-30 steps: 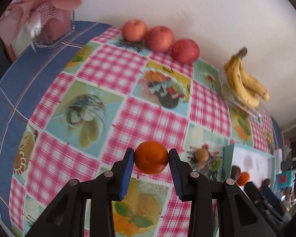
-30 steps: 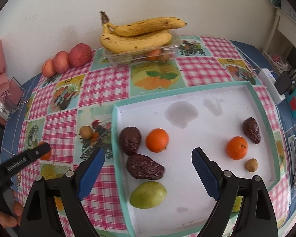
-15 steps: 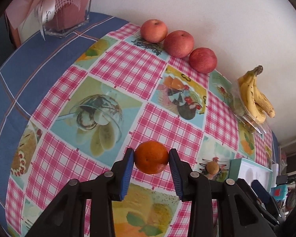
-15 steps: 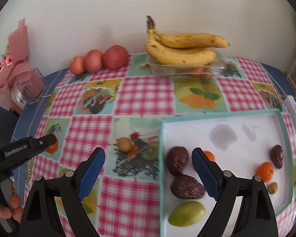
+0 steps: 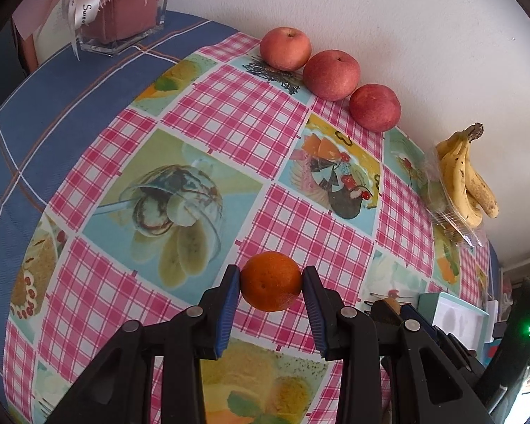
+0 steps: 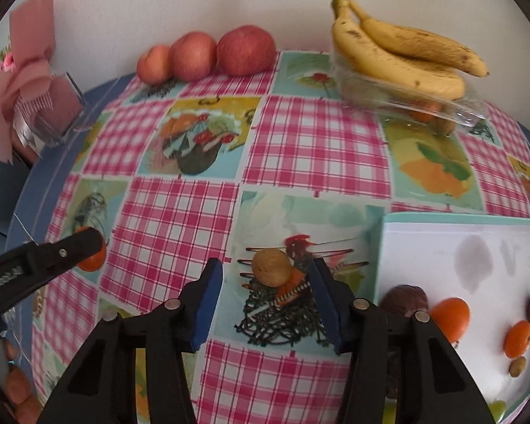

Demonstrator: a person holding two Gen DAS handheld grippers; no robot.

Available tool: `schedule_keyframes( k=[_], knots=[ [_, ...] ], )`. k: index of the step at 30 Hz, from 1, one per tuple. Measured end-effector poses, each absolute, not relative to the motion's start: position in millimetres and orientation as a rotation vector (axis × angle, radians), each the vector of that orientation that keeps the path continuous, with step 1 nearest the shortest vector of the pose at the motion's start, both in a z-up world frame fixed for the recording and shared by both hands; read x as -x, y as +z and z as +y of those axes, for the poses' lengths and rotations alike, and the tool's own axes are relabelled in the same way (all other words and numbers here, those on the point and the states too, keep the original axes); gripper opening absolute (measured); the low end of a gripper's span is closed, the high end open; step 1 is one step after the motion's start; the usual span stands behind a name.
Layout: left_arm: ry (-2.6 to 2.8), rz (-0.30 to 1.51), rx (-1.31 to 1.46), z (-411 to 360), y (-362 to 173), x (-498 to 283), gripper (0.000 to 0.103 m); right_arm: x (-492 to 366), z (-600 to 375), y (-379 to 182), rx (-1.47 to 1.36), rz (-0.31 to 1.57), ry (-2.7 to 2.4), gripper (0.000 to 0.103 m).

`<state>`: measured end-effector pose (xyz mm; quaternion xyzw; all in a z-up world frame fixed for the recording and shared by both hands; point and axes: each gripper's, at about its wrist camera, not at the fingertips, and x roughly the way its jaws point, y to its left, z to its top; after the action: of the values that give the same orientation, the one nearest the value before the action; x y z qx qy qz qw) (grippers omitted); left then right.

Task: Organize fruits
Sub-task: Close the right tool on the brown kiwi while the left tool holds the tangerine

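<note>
Small brown fruit (image 6: 271,267) between open right gripper (image 6: 268,302) fingers (image 6: 208,304), untouched.

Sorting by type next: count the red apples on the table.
3, in a row against the wall: left apple, middle apple, right apple. None visible elsewhere.

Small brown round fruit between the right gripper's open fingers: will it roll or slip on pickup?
The small brown fruit looks near-spherical, so a nudge probably rolls it across the flat tablecloth. The right gripper straddles it open, so centred closing likely holds. Its skin looks matt, probably not slippery.
</note>
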<state>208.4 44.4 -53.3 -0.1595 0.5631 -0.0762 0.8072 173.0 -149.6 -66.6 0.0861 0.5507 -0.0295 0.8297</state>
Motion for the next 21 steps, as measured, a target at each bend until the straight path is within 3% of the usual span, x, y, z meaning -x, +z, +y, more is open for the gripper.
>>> schedule_keyframes(
  k=[11,21],
  knots=[
    [-0.160,1.202,0.343,45,-53,-209,0.038,-179,-155,-77,-0.214,1.199,-0.082,0.028],
    [-0.176,1.184,0.294,38,-36,-195,0.038,-162,-152,-58,-0.229,1.166,-0.067,0.028]
  ],
)
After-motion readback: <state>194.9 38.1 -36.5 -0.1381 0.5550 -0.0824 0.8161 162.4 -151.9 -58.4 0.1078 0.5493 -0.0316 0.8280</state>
